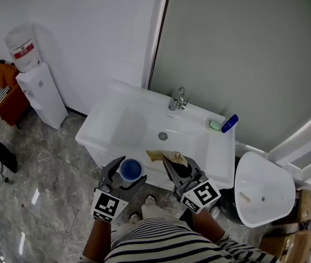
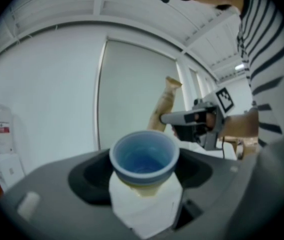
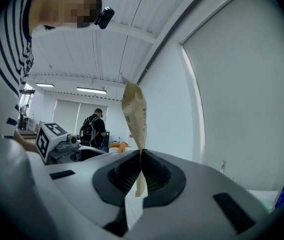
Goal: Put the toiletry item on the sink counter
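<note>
Left gripper (image 1: pixel 124 174), jaws wide, is clasping a round blue plastic cup (image 2: pixel 144 157); right gripper (image 1: pixel 179 166), jaws nearly together, is pinching a flat tan sachet (image 3: pixel 134 115), print illegible.

sink (image 1: pixel 117 111): glossy, smooth | faucet (image 1: pixel 178 99): shiny metal | floor (image 1: pixel 45 169): glossy tile | cup (image 1: pixel 130 169): matt plastic | packet (image 1: pixel 163 156): creased paper

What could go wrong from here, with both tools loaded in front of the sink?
The right tool pinches the tan pouch only near its thin lower end, so it could slip or flop out. The left tool holds the blue cup round its smooth wall, and it could tilt or slide free. The counter's back corner already holds soap and a blue bottle, which could be knocked.
</note>
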Tool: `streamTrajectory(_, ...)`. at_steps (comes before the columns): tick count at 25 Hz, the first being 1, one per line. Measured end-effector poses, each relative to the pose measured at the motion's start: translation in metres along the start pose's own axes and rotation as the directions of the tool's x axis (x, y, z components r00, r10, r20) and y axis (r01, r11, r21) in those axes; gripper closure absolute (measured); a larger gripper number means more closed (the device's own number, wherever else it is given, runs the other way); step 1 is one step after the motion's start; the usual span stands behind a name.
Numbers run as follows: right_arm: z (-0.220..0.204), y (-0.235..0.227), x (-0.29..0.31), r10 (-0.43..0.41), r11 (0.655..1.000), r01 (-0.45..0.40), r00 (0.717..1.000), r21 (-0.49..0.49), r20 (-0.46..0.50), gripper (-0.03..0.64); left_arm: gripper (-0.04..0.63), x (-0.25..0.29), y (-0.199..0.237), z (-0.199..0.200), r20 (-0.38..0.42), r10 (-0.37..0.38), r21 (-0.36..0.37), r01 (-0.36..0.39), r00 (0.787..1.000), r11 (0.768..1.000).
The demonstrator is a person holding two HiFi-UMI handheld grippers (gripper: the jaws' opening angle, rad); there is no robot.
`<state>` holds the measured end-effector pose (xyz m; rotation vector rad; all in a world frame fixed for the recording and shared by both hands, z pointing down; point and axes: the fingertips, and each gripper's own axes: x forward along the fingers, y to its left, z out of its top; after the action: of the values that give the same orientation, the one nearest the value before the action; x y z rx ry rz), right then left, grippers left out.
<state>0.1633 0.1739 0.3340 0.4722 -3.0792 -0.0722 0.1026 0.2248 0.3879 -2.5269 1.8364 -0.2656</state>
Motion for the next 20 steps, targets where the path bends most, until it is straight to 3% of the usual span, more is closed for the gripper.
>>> streamTrajectory(11,-0.019,-0.054,0.091,0.011,0.998,-0.011,1.000,0.057,0.000,0.604,0.227,0.052,0.081,-0.014,-0.067,-0.011,0.028,0.013,0.998,1.000)
streamTrajectory(20,-0.029,-0.130,0.149,-0.055,0.993,0.054,0.998,0.107,0.005,0.605,0.227,0.140,0.144,-0.016,-0.132,-0.103,0.079,0.114,0.986,0.990)
